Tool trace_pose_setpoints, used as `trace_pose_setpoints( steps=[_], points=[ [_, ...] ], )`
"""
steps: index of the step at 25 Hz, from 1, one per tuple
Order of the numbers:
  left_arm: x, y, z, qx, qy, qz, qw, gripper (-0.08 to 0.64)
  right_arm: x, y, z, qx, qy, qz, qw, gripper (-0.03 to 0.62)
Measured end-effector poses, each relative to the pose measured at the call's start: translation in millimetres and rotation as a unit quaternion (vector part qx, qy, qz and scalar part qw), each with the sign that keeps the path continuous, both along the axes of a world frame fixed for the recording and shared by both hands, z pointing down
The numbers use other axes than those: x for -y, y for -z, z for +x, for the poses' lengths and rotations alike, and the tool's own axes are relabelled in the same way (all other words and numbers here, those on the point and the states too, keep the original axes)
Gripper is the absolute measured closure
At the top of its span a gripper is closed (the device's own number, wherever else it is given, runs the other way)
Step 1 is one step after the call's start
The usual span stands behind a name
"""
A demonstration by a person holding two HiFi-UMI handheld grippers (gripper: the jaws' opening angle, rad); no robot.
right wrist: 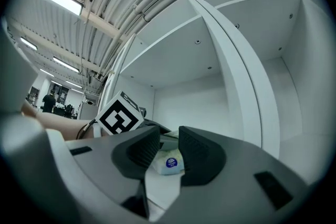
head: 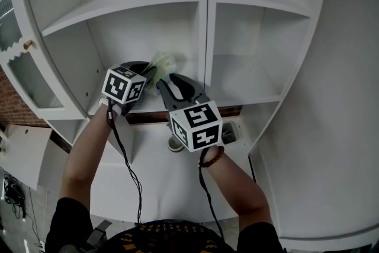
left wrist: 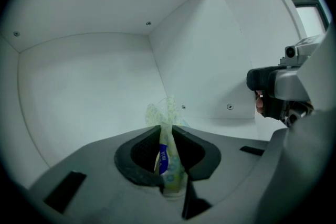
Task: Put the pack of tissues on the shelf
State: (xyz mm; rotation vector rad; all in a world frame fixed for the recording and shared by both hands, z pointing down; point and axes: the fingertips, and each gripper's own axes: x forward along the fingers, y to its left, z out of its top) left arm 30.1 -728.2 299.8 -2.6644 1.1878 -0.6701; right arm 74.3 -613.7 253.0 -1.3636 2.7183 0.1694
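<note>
The pack of tissues point(head: 163, 61) is pale green with a blue label. It hangs just over the lower shelf board point(head: 148, 105) of the white shelf unit's left bay. My left gripper point(left wrist: 167, 132) is shut on the pack of tissues point(left wrist: 169, 157), pinching its crinkled wrapper end, and it reaches in from the left in the head view point(head: 149, 72). My right gripper point(head: 167, 81) points at the pack from the right. In the right gripper view its jaws point(right wrist: 169, 136) stand apart, with the pack point(right wrist: 168, 161) showing low in the gap beyond them, not pressed.
A vertical divider point(head: 207, 26) splits the shelf unit into two bays, with higher boards point(head: 118, 6) above. A glass door point(head: 23, 68) stands open at the left. On the counter below sit a small round object point(head: 175, 145) and a fitting point(head: 230, 133).
</note>
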Motion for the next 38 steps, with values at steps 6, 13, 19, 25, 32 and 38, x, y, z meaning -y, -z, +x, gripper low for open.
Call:
trace_pose_setpoints(
  steps=[6,13,19,25,32,38],
  points=[
    [5.2,9.7,-4.2,-0.022,0.010,0.019,0.9995,0.415,2.3,-2.1,-1.9,0.001,0.004,0.001,1.000,0.502],
    [-9.3,24.2,-14.4,-0.066,0.011,0.040,0.9969,0.330,-6.0,-0.6,-1.9,-0.001,-0.004,0.002,1.000,0.502],
    [-50.2,57.0,-31.8,-0.125,-0.002,0.080,0.9889,0.331,-20.7,3.1,-7.6,-0.004,-0.012,0.002,1.000,0.502],
    [-114.7,74.4,-48.4,-0.197,-0.031,0.090,0.9758,0.331,-41.4,3.6,-12.7,-0.017,-0.020,0.002,1.000,0.502],
    [-177.1,68.9,-65.4,-0.260,-0.042,0.091,0.9604,0.331,-70.5,8.1,-22.5,-0.018,-0.028,0.007,0.999,0.502],
    [-227.4,74.4,-69.3,-0.268,-0.043,0.126,0.9543,0.333,-107.1,18.1,-32.0,-0.013,-0.029,0.022,0.999,0.502]
  ],
)
